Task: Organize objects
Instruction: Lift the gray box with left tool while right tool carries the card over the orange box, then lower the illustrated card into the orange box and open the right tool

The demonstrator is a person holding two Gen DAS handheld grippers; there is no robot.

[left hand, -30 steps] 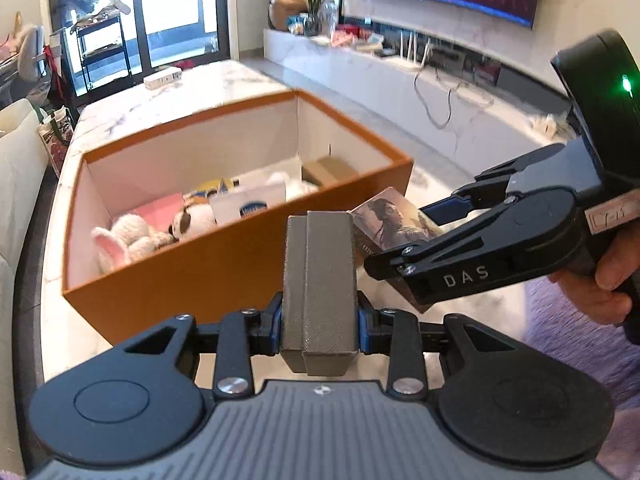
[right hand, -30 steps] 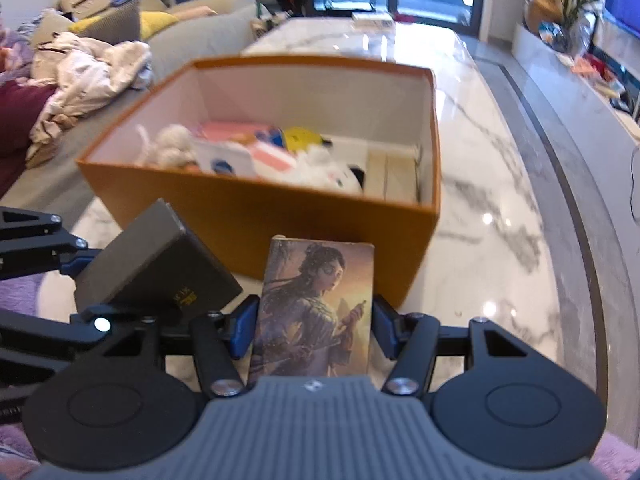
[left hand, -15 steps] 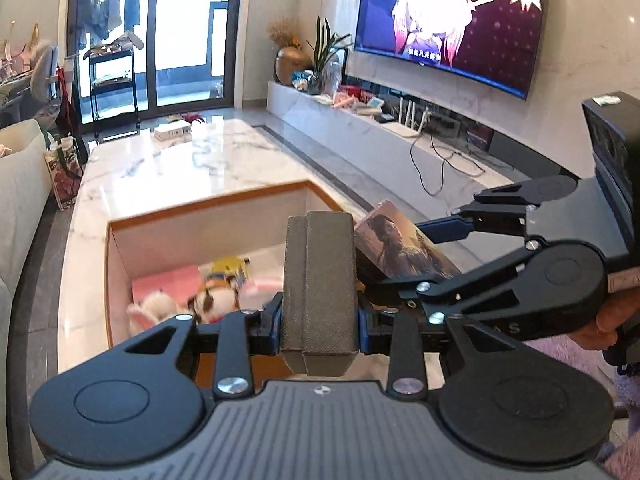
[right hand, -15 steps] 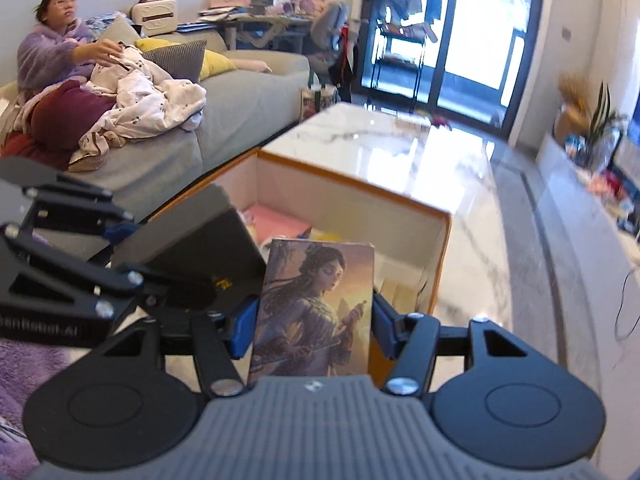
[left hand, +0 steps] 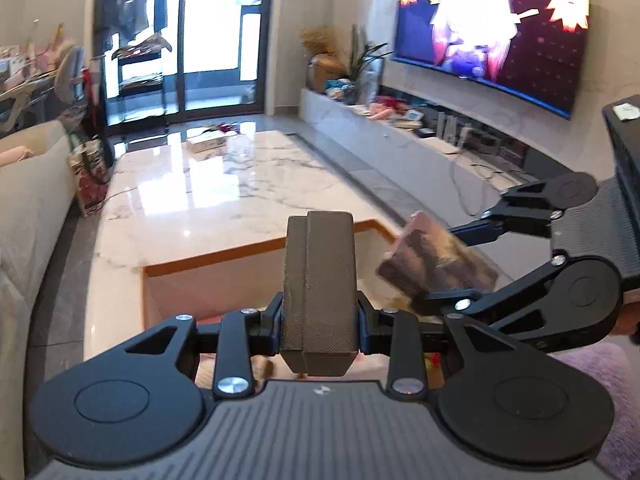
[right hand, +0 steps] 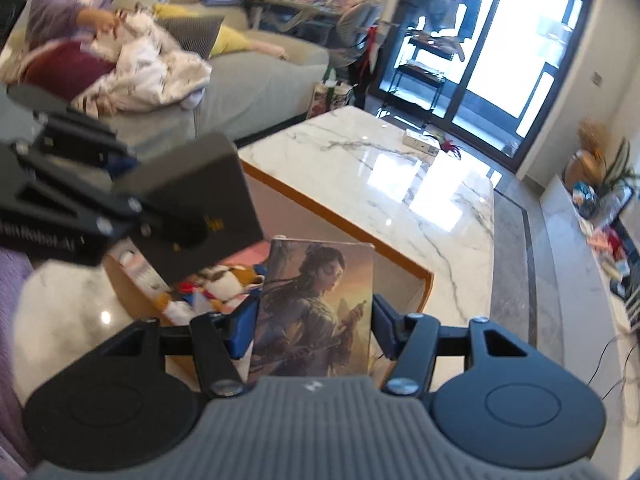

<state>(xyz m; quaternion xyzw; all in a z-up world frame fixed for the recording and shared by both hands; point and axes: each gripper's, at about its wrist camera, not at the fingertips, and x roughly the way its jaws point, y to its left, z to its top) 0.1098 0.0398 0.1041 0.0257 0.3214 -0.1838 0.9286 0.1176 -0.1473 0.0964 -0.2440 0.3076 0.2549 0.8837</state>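
Observation:
My left gripper (left hand: 319, 320) is shut on a dark grey box (left hand: 319, 288), held on edge above the orange storage box (left hand: 224, 258). The grey box also shows in the right wrist view (right hand: 196, 204), at the left over the orange box (right hand: 424, 276). My right gripper (right hand: 314, 320) is shut on a picture card box of a woman (right hand: 316, 308), held above the orange box's near right part. That card box shows blurred in the left wrist view (left hand: 436, 260). Plush toys (right hand: 224, 280) and a pink item lie inside the orange box.
The orange box stands on a white marble table (left hand: 224, 188) with a small white box (left hand: 206, 142) at its far end. A sofa with a seated person (right hand: 80, 20) is at the left. A TV (left hand: 488, 28) and low cabinet are at the right.
Both grippers have risen and moved forward over the orange box, each keeping its box. The views now look down the table and into the room, and the orange box sits lower in frame.

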